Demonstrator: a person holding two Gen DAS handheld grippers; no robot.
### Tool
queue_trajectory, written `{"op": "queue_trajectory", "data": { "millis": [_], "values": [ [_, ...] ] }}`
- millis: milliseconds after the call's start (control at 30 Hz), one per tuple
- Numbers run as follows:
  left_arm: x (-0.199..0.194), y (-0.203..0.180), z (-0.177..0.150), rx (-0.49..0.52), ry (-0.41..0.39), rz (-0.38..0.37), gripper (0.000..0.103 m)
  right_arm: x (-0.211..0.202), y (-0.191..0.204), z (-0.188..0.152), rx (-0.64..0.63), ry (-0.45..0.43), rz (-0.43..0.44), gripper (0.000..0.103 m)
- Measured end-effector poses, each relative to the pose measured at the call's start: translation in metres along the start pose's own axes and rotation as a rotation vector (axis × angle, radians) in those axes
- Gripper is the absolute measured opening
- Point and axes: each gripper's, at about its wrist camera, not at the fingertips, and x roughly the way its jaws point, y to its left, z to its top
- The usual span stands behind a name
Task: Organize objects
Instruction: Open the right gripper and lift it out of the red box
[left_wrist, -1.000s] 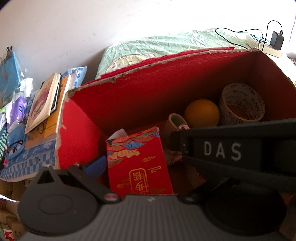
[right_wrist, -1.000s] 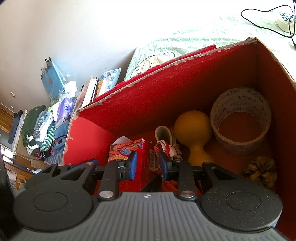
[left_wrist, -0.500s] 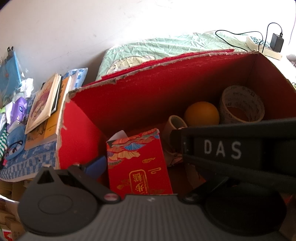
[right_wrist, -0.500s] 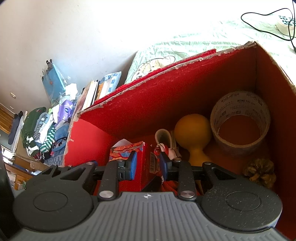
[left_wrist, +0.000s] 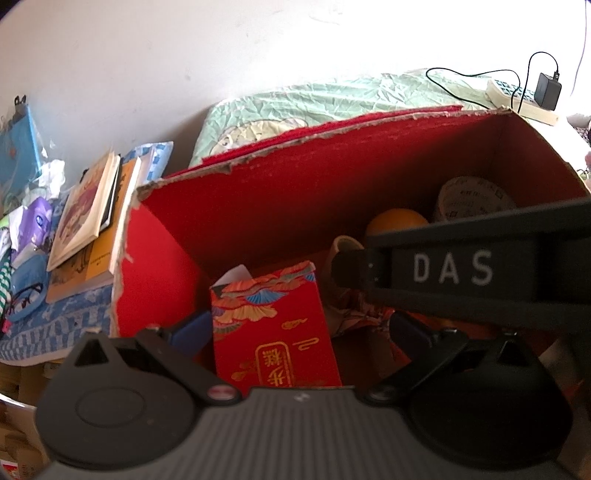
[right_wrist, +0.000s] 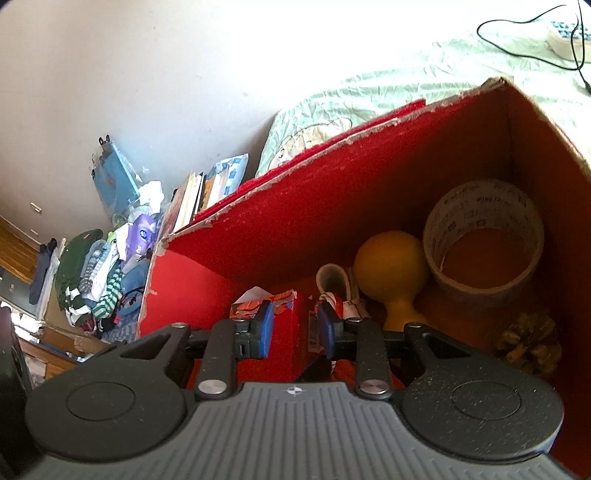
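Observation:
A red cardboard box (left_wrist: 295, 206) stands open on the bed. A red patterned tissue box (left_wrist: 273, 325) stands upright inside it at the left. My left gripper (left_wrist: 301, 330) is open wide, with one blue pad on each side of the tissue box and clear of it. My right gripper (right_wrist: 295, 328) hovers over the same tissue box (right_wrist: 280, 301). Its jaws are a narrow gap apart, and the box's corner shows through the gap from behind. Its black bar with the DAS label (left_wrist: 450, 267) crosses the left wrist view.
Deeper in the box (right_wrist: 332, 206) lie a tape roll (right_wrist: 484, 236), an orange bulb-shaped thing (right_wrist: 391, 258), a pine cone (right_wrist: 528, 343) and a small white-and-red item (right_wrist: 332, 277). Books (left_wrist: 85, 214) and a clothes pile (right_wrist: 92, 273) sit to the left. A power strip (left_wrist: 517, 99) lies behind.
Both grippers have drawn back a little from the box's contents. The tape roll and the orange thing now sit partly behind the right gripper's bar. Neither jaw opening has changed.

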Motion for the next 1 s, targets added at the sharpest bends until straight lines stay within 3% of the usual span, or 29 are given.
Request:
{"op": "queue_trajectory", "data": {
  "millis": [1000],
  "values": [
    [-0.0053,-0.0011,-0.0066,-0.012,-0.039,0.009,0.101,-0.0047,-0.0052,-0.0020,0.043,-0.047,0.031,0.030]
  ]
}}
